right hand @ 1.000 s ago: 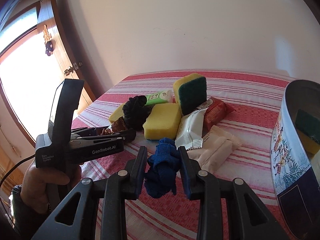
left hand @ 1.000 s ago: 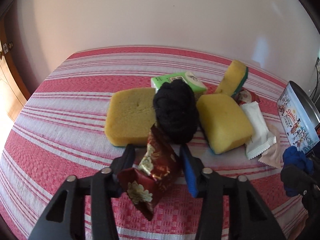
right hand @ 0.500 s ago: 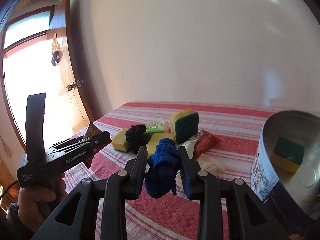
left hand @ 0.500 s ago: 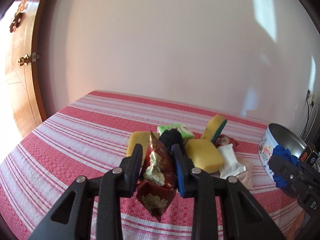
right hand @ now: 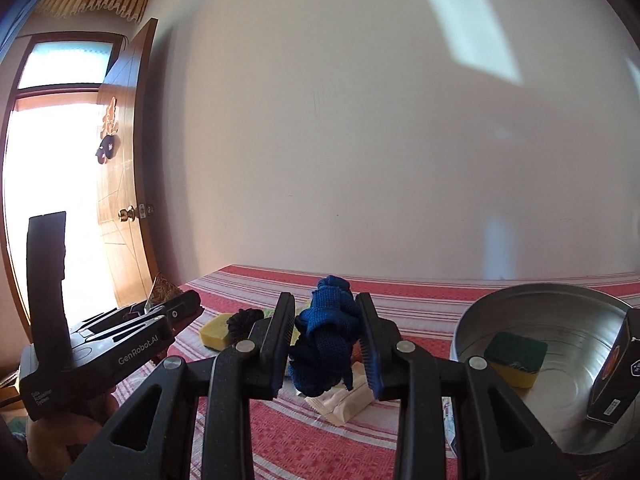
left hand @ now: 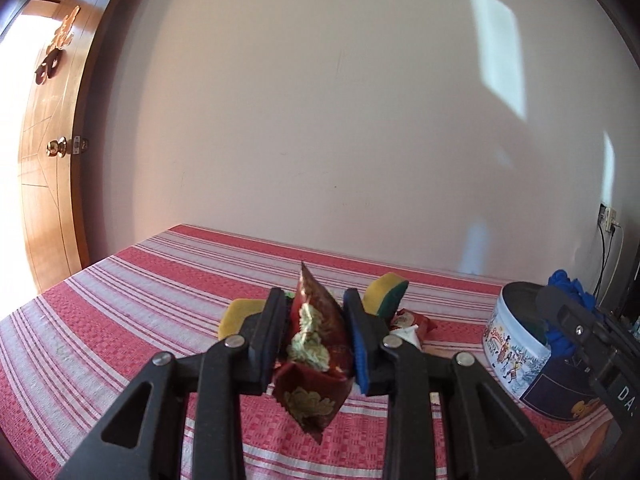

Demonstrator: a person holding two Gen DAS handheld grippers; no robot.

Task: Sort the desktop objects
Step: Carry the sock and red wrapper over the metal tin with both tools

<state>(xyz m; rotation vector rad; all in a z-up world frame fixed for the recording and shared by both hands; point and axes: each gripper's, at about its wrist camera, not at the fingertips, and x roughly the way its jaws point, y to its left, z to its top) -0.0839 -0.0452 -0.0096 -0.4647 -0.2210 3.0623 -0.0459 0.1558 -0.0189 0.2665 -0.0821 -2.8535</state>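
- Above the table [left hand: 120, 320], both grippers are loaded: left gripper [left hand: 316, 340] jaws clamped on a snack packet [left hand: 314, 344], right gripper [right hand: 326, 340] jaws clamped on a blue cloth [right hand: 324, 340].
- At 3 o'clock, the tin [right hand: 560, 308] holds one sponge [right hand: 514, 358] and a dark box [right hand: 618, 372].
- Sorting looks partly done: sponges, packets, a black cloth [right hand: 244, 322] remain at 12 o'clock.

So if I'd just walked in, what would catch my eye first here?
Probably the two loads held up above the striped tablecloth: the left gripper pinches a dark red snack packet, and the right gripper clamps a knotted blue cloth. To the right sits a round tin with a yellow-green sponge inside.
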